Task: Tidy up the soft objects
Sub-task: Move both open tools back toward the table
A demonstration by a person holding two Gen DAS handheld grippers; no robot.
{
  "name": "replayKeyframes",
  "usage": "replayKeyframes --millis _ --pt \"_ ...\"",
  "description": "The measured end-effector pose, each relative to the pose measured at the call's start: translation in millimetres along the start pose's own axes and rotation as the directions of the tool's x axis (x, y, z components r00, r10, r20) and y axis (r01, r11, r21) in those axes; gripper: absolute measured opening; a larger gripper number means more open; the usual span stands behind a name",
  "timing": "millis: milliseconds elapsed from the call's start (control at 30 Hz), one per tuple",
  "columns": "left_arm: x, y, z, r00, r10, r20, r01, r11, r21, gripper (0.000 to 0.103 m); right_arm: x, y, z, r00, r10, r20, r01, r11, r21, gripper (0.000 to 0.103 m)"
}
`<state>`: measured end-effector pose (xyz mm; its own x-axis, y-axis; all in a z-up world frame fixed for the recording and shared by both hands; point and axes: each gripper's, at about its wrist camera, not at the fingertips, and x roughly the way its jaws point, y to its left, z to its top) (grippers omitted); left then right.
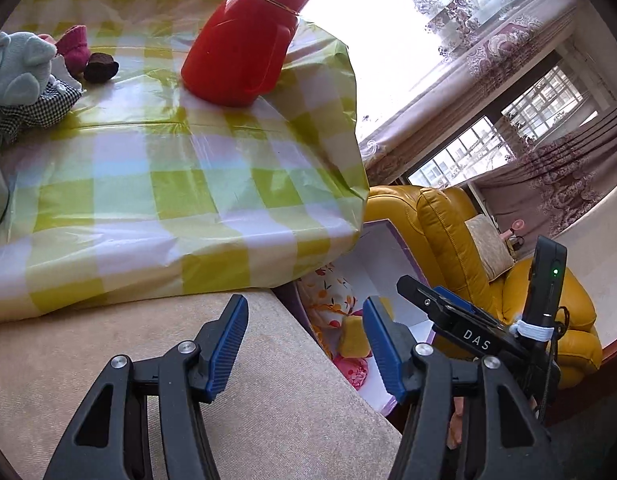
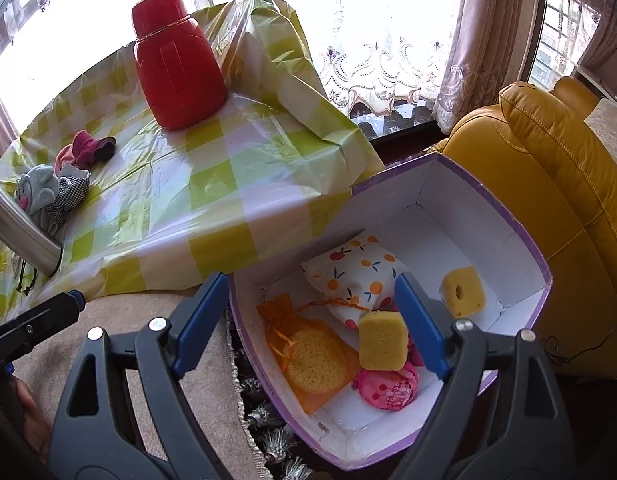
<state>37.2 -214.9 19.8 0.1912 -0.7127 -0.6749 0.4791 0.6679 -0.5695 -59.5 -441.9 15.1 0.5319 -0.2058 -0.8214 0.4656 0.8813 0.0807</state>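
Green-and-white checked plastic sheet covers the worktop, landmark for everything below. Yellow leather sofa sits well off its far corner, by the curtains. Beige cushion lies along its near edge.

Purple-rimmed white box sits just beside that corner, lower than the top. Inside: fruit-print pouch, orange mesh bag with a round yellow sponge in it, yellow sponge block, second sponge with a hole, pink cherry-print pouch.

Red jug stands upright on the worktop towards its far side. Remaining soft items are at the worktop's left end: grey plush toy on checked fabric, magenta knit piece, small dark brown item.

Right gripper hangs over the box, fingers spread wide, nothing pinched; sponge block lies below the gap. Left gripper is over the cushion edge, fingers spread, empty.
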Motion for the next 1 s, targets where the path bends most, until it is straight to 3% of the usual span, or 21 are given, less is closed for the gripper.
replayKeyframes --millis 267,567,833,1000 --pt "-41 13 -8 0.995 0.008 0.103 -0.007 1.0 -0.017 0.06 -7 15 -7 1.0 0.006 0.012 -0.005 0.999 -0.034 0.088" --pt "-90 57 -26 0.971 0.162 0.177 -0.143 0.983 -0.115 0.06 5 32 -15 0.998 0.058 0.008 -0.057 0.997 -0.048 0.088" --pt "-111 90 -28 0.924 0.341 0.173 -0.309 0.932 -0.19 0.06 5 64 -22 0.997 0.063 0.053 -0.053 0.982 -0.181 0.088" --pt "-117 102 -23 0.884 0.437 0.166 -0.397 0.889 -0.227 0.061 5 90 -21 0.991 0.11 0.077 -0.084 0.955 -0.285 0.089"
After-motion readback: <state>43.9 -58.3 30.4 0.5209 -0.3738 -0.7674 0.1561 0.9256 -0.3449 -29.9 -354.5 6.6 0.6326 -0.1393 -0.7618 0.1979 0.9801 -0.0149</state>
